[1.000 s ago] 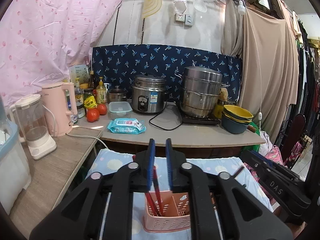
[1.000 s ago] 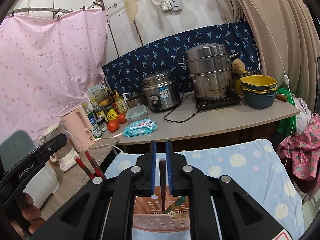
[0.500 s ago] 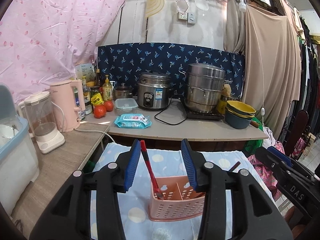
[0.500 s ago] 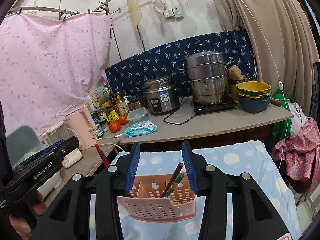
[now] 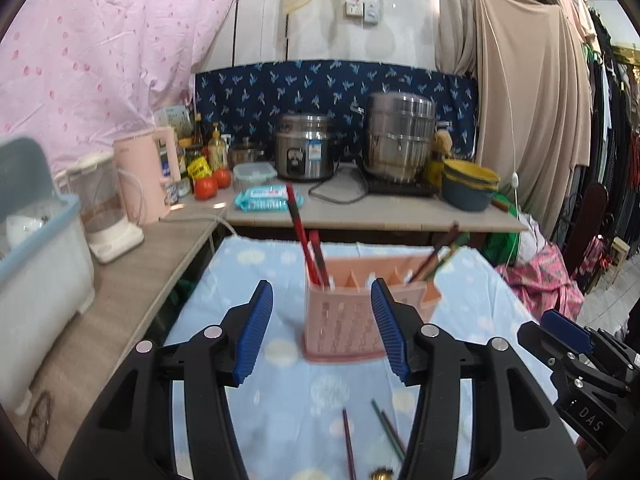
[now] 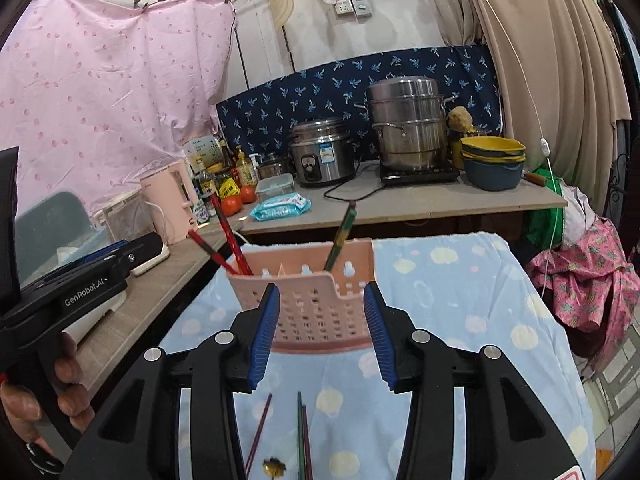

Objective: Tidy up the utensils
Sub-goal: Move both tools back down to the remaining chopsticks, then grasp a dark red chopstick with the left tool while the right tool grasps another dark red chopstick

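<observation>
Right now my left gripper (image 5: 322, 330) has its blue pads spread wide with nothing between them, hovering above the blue dotted cloth (image 5: 224, 312) just in front of the pink utensil caddy (image 5: 352, 316). My right gripper (image 6: 320, 330) is equally spread and empty, its pads flanking the caddy's front wall (image 6: 316, 308) from my viewpoint; I cannot tell whether they touch it. Two red chopsticks (image 5: 306, 236) lean in the caddy's left compartment, and a green-and-brown pair (image 6: 340, 236) leans in the right one. More loose chopsticks (image 6: 302, 436) lie flat on the cloth near me, between the gripper arms, beside a small brass-coloured piece (image 6: 274, 467) I cannot identify. Behind the table, a counter (image 5: 400, 212) carries a rice cooker (image 5: 306, 152) and a stacked steamer pot (image 5: 400, 136).
</observation>
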### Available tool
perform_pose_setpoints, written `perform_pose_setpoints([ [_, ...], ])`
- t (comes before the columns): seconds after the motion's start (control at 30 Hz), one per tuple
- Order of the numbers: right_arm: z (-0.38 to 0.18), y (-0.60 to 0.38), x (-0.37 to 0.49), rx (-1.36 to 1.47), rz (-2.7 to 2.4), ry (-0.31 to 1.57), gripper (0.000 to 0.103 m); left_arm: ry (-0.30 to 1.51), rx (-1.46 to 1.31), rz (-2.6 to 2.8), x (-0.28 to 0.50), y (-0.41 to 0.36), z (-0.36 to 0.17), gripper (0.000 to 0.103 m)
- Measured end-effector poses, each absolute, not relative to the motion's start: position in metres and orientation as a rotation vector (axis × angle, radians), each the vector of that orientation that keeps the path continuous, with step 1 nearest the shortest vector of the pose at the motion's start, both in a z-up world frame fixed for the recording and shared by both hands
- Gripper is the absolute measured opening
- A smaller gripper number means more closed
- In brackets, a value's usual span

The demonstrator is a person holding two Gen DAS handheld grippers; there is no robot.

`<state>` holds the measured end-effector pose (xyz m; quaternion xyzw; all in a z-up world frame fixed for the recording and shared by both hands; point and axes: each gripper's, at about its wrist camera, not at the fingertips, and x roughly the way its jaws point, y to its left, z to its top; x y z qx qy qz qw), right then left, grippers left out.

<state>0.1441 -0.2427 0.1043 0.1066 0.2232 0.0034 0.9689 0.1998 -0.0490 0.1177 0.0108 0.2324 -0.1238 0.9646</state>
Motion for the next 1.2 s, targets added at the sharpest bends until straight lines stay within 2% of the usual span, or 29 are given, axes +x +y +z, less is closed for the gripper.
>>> perform_pose_setpoints([
  [0.6,-0.02,-0.21,0.021,0.165,-0.033,0.714,0.042,0.747,0.027,-0.281,0.104,-0.033,-0.006,0.049],
  [0.8,-0.055,-0.197,0.002,0.17,-0.018,0.792,0.032,0.814,0.02,-0.278,0.083,-0.03,-0.039,0.049],
  [1.07,-0.066,-0.195,-0.001,0.191,-0.014,0.812,0.024,0.847,0.017,-0.298,0.066,-0.032,-0.053,0.049],
  [1.2,-0.069,-0.196,0.001,0.203,-0.013,0.823,0.022,0.839,0.027,-0.303,0.06,-0.036,-0.055,0.057],
])
